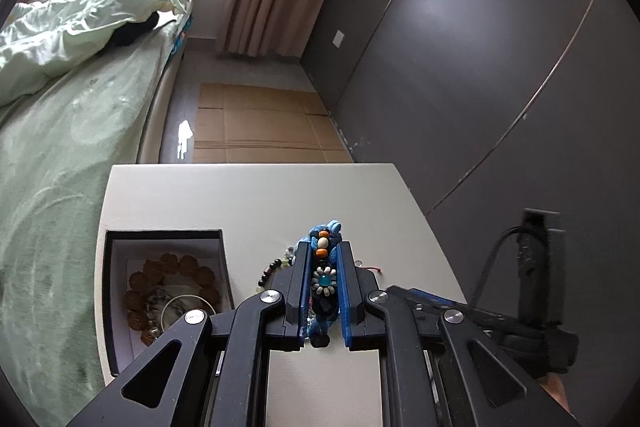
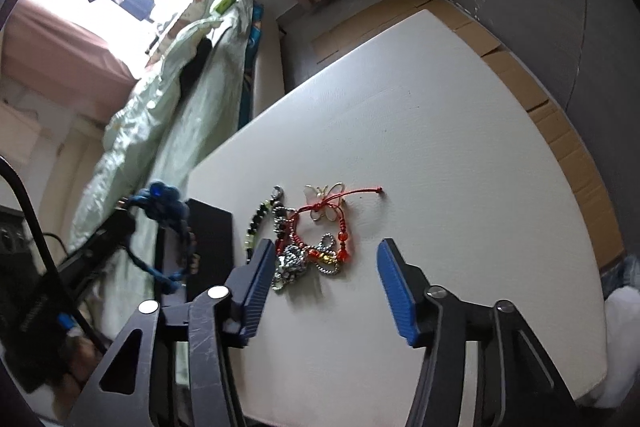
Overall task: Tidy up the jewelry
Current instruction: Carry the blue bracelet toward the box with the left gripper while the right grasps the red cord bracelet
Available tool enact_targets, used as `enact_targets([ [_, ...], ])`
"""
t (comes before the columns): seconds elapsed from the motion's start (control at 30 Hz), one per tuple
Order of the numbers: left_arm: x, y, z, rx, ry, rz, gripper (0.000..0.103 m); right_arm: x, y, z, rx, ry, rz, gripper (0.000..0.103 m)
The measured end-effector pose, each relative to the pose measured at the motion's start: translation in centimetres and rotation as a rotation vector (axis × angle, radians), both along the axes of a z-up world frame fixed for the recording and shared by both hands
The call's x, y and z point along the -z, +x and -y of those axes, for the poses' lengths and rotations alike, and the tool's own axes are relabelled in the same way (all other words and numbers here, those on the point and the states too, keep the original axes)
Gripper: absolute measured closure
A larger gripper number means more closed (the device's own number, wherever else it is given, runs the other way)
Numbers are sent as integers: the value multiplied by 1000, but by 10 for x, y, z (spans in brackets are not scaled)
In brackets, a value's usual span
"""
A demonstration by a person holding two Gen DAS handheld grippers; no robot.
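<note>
Left wrist view: your left tool (image 1: 323, 291) is clamped on a blue braided bracelet (image 1: 322, 279) strung with orange, black and white beads and a small flower charm with a teal centre. The bracelet stands pinched between the two blue pads, its knotted blue end poking out past the fingertips and its lower end hanging below them, clear of the white desk (image 1: 256, 199). To the left, at the desk's edge, sits an open black box (image 1: 164, 291) with a white lining; inside it lie a bracelet of large brown beads (image 1: 176, 267), a thin metal bangle (image 1: 188, 303) and some clear beads. Your right tool (image 1: 424, 299) shows at the lower right of this view, seen from the side.

In the right wrist view, your right tool (image 2: 324, 279) has its pads apart over the desk, with nothing pressed between them. Just ahead of its fingertips lies a small heap of jewelry (image 2: 308, 239): a strand of black and pale green beads (image 2: 258, 223), a red cord bracelet (image 2: 340, 199) with red beads, a butterfly-shaped piece (image 2: 326, 203) and a silver ball chain (image 2: 324, 259), tangled and touching one another. At the left of this view your left tool (image 2: 156, 203) holds the blue bracelet raised in front of the black box.
</note>
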State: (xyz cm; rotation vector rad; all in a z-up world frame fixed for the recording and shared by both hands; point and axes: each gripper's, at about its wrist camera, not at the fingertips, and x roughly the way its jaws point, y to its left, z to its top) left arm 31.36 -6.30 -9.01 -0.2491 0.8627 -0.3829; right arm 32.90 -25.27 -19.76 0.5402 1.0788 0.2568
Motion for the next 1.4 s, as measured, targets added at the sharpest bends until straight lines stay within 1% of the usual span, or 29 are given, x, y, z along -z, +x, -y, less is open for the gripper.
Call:
enact_targets([
  [0.23,-1,9,-8,3,-14,3,90,12,22,-25,-59,-151,-32,63],
  [0.33,0,11,-11,4,-17,2,90,18,30,-32,-71,-204,-51,69],
  [0.43,0,13,-13,1,-24,1,90,21,33,-37,-82,-234,-62,74],
  [0.47,0,14,-14,0,-25,1,90,22,34,-40,-88,-250,-62,77],
  [0.6,-1,15,-18,-7,-30,3,90,20,32,-50,-108,-374,-43,88],
  [0.63,-1,15,-19,-7,-31,3,90,19,32,-52,-111,-405,-41,93],
  [0.73,-1,15,-23,-10,-35,-1,90,18,28,-56,-133,-455,-29,95],
  [0.8,-1,13,-24,-14,-37,-2,90,15,25,-51,-131,-408,-26,95],
  [0.97,-3,7,-28,-26,-42,3,90,-8,8,-30,-91,-304,43,95],
  [1.07,-4,2,-31,-36,-48,7,90,-18,1,-23,-81,-259,71,95],
  [1.3,-7,-10,-33,-54,-60,19,90,-43,-22,-15,-57,-153,150,95],
  [1.4,-9,-15,-36,-64,-63,28,90,-52,-25,-15,-50,-109,179,95],
])
